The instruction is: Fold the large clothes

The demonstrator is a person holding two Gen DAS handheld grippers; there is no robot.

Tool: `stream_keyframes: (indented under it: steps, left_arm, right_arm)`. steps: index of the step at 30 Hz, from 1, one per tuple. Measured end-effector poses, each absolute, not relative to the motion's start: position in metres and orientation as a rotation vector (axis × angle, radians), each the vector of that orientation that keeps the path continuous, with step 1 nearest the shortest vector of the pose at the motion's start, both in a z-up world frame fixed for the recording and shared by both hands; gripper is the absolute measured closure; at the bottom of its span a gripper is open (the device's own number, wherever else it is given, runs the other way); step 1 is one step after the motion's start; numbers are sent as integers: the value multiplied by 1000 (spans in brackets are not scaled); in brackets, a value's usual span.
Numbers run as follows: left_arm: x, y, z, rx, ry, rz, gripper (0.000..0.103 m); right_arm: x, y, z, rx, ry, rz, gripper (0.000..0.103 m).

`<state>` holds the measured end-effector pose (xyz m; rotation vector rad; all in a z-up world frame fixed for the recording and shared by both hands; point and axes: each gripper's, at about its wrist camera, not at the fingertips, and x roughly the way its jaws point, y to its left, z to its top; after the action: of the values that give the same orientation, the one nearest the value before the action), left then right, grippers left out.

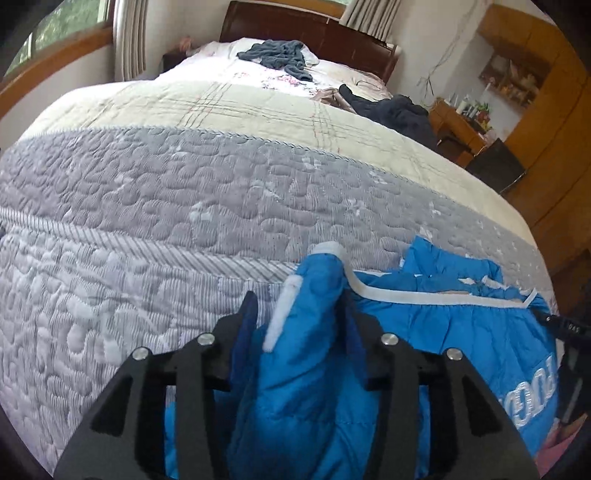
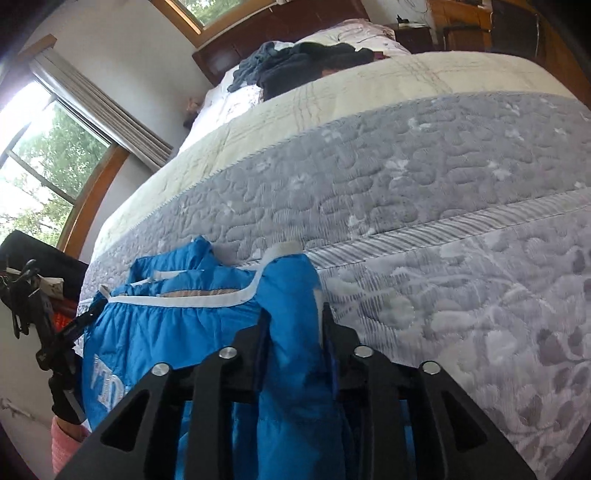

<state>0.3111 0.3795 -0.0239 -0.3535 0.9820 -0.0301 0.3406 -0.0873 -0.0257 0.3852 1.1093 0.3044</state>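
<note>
While each tool, left tool (image 1: 301, 314) and right tool (image 2: 293, 325), is clamped on the blue jacket (image 1: 424, 332) at the bed's (image 1: 184, 192) near edge, folding looks barely begun; most remains.

Dark clothes (image 1: 282, 57) heaped near the headboard (image 1: 295, 26).

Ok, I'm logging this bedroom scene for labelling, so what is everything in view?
padded jacket: one, blue with white trim, at near edge of bed, clamped by both grippers
quilt: one, grey and cream, covering bed
crumpled clothes: two heaps, grey-blue and dark, near headboard
headboard: one, dark wood, far end
window: one, wood-framed, beside bed
curtain: one, beige, by window
left gripper: black, shut on jacket
right gripper: black, shut on jacket
</note>
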Motion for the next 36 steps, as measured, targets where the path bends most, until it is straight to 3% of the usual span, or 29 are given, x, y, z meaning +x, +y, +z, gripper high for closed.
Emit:
stream_keyframes:
  steps: [9,16,20,24,36]
  left_arm:
    - [201,405,23,-328,862,-62,47]
    - [118,393,17,-298,847,-99,45]
    - [101,380,11,-277,853,-113,46]
    - [99,372,-1,-237,890,-83,47]
    - [111,386,-31,-289,934,-83,43]
  right_arm:
    - [258,-114,14,342,1074,389,53]
    - [192,-122,3,394,1117,458,49]
    - [172,-122,4,368,1106,442,77]
    - [163,-126,13,367,1073,450,89]
    - [162,-127,-27,339,1161,397,90]
